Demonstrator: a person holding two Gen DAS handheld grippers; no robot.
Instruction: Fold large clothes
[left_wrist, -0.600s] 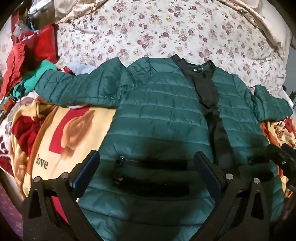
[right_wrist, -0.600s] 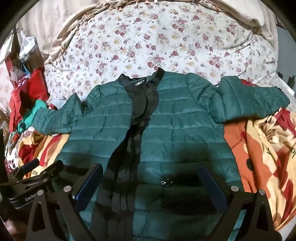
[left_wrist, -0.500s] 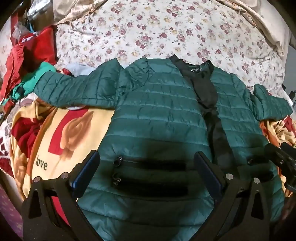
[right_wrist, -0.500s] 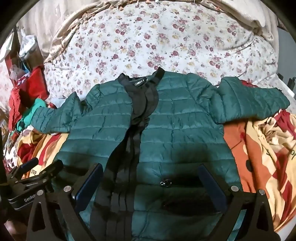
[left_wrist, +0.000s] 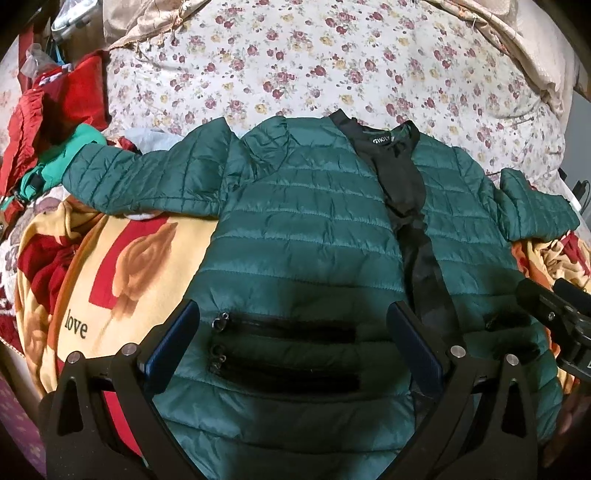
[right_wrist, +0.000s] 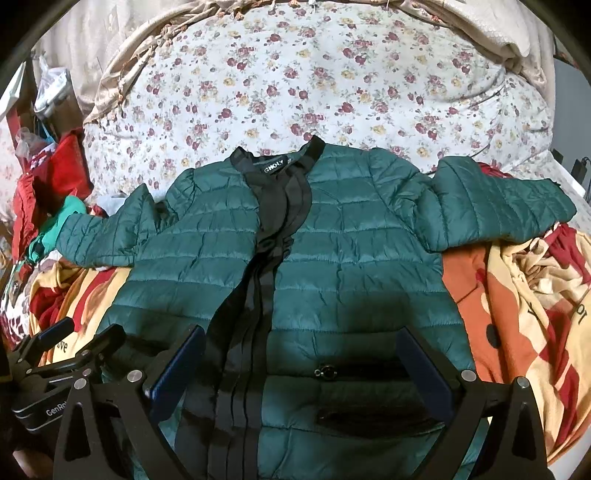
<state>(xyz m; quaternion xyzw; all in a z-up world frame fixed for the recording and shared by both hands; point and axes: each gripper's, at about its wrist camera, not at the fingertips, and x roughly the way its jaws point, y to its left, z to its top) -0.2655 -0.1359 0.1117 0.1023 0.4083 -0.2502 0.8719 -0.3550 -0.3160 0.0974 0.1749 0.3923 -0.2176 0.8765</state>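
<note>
Jacket (left_wrist: 306, 236) lies flat, front up, on the bed (left_wrist: 332, 66); from the left wrist, the left gripper (left_wrist: 291, 343) hangs spread wide over its pocket zips, holding nothing.

From the right wrist, the right gripper (right_wrist: 299, 362), equally agape, hovers near the jacket's hem. Puffy, light, slick shell likely: pinch sleeve cuffs or hem corners.

Floral bedsheet (left_wrist: 314, 70), yellow "love" blanket (left_wrist: 122, 266), red clothes pile (left_wrist: 55, 107), beige cover (right_wrist: 491, 26)
</note>
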